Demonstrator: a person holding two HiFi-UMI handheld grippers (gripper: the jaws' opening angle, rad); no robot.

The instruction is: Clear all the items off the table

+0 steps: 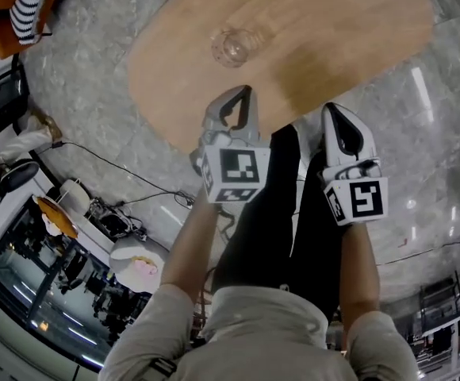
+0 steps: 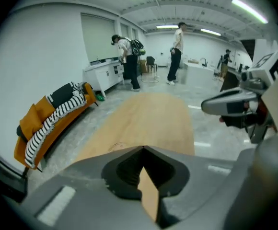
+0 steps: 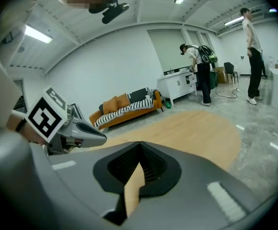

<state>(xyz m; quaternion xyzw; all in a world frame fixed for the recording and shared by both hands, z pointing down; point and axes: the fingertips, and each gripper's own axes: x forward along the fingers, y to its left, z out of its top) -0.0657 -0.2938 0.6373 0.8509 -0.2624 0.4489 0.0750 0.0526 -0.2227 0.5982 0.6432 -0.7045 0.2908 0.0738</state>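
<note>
A clear drinking glass (image 1: 234, 46) stands alone on the oval wooden table (image 1: 333, 30). My left gripper (image 1: 246, 92) hovers over the table's near edge, a short way short of the glass. Its jaws meet at the tips with nothing between them. My right gripper (image 1: 331, 109) hangs just off the near edge, to the right of the left one, also shut and empty. In the left gripper view the closed tips (image 2: 143, 148) point along the table, and the glass (image 2: 116, 145) shows faintly just beyond them. In the right gripper view the closed tips (image 3: 140, 143) face the tabletop.
An orange sofa with a striped blanket (image 1: 16, 6) stands left of the table, across a grey stone floor. Cables (image 1: 119, 173) trail on the floor at the near left. Two people (image 2: 129, 61) (image 2: 176, 51) stand far beyond the table by a white counter.
</note>
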